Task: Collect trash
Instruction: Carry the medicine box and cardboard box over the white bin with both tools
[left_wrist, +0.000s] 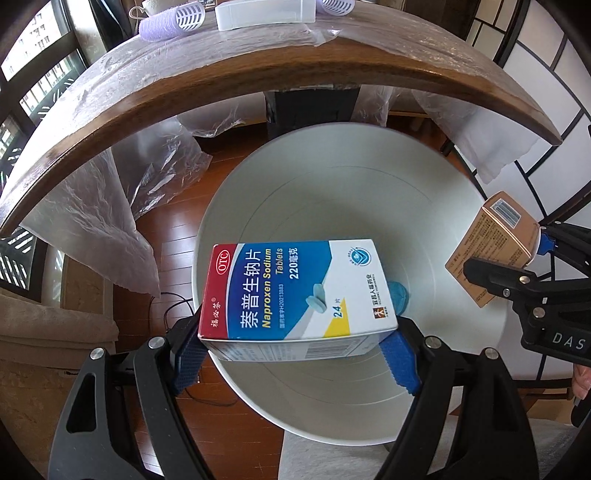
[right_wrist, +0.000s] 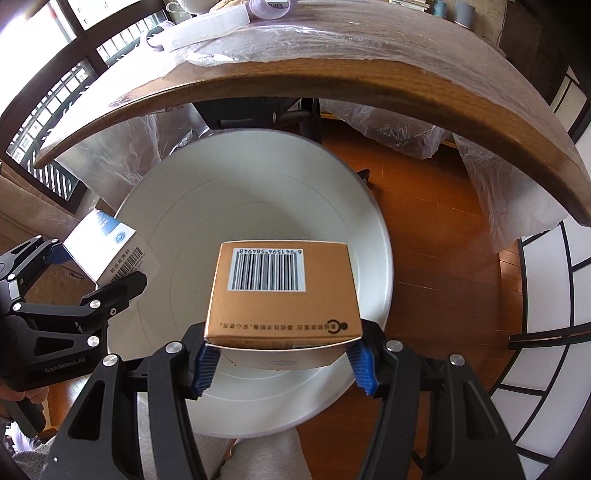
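Both jaws pinch cartons over the white bin (left_wrist: 332, 406): left gripper (left_wrist: 295, 354) a blue-white box (left_wrist: 295, 288), right gripper (right_wrist: 282, 360) a tan box (right_wrist: 282, 291) whose barcode only its own view shows fully.

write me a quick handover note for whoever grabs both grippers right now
Left gripper: shut on the blue and white pill box, held over the white bin.
Right gripper: shut on the brown box, also over the bin's mouth.
Bin stands on the wood floor just in front of the table; something small and blue lies inside it.
Done: both boxes picked up and brought above the bin.
Left: open both grippers to drop them in, then check the table for more trash.
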